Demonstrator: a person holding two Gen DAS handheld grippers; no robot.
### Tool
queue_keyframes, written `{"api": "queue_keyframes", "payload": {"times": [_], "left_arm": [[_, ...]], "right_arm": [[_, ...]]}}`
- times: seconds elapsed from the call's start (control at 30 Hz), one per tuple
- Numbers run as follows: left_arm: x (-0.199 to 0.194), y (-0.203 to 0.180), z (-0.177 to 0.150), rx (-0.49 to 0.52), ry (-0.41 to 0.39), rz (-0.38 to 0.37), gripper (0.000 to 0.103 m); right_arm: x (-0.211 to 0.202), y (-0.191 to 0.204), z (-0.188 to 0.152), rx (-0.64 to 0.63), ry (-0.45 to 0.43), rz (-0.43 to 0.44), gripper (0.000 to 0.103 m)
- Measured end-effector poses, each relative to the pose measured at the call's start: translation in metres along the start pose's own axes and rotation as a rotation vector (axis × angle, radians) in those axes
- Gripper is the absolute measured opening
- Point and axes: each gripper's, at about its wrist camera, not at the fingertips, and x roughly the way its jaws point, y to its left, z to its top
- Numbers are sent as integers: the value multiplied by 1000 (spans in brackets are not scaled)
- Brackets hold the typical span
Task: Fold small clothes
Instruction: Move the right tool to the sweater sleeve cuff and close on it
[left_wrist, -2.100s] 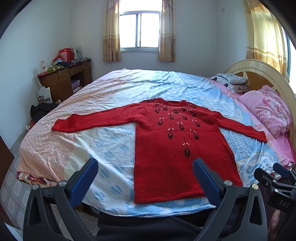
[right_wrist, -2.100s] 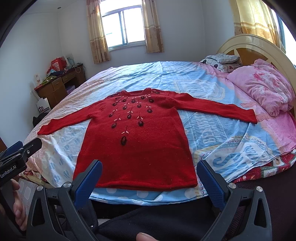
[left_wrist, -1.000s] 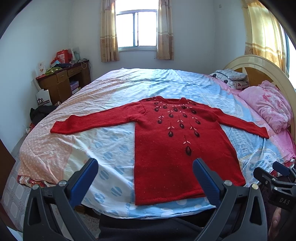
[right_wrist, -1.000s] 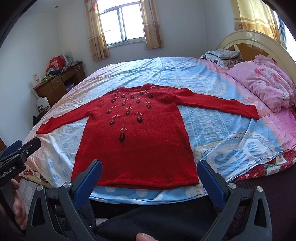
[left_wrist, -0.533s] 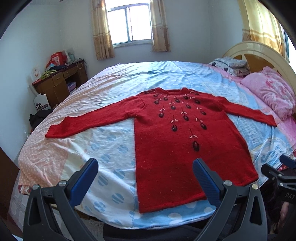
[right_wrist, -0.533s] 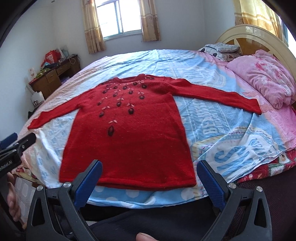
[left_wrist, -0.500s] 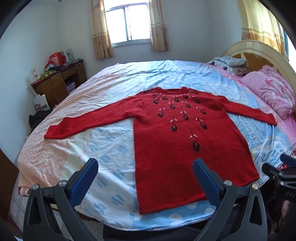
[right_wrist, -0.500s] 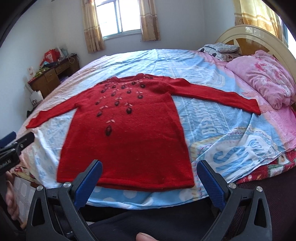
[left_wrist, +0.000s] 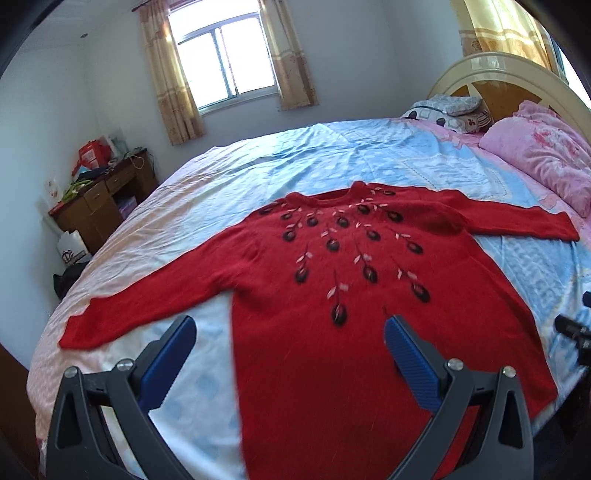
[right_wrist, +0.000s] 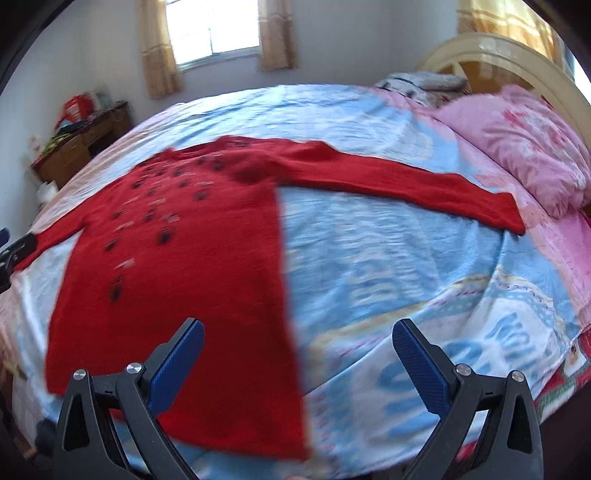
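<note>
While the bed (left_wrist: 280, 158) carries the sweater (left_wrist: 332, 295) spread flat, front up, sleeves out to both sides, we judge folding not yet begun. Our left gripper (left_wrist: 290, 345) and right gripper (right_wrist: 297, 345) hover over its hem, jaws spread wide and empty. Next we would pinch a sleeve and bring it across the body. No writing reads clearly.

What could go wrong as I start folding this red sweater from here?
1. The red knitted sweater has its hem near the bed's edge, so a pull toward you might drag it off the blue patterned bedsheet.
2. Both sleeves lie fully spread; the open right gripper and left gripper may also pinch the sheet.
</note>
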Motion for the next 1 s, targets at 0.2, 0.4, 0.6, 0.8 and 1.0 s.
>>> {"api": "queue_keyframes", "payload": {"times": [0.2,0.4,0.6,0.8,1.0], "left_arm": [[35,-17,18,-12,11,-11,103],[63,-27,26,-25,36,-18,103],[86,-33,30,-28,63,-14,103],[102,-34,28,-34,85,-4,103],[106,-15,25,-74,96,14,103]], "right_arm": [[29,-76,37,102,-11,-88,102],[51,-148,69,192,-13,-189,93],[61,-216,91,318,-26,-278,83],[71,-273,100,462,-30,-293,72],[81,-297,99,510,-27,-258,68]]}}
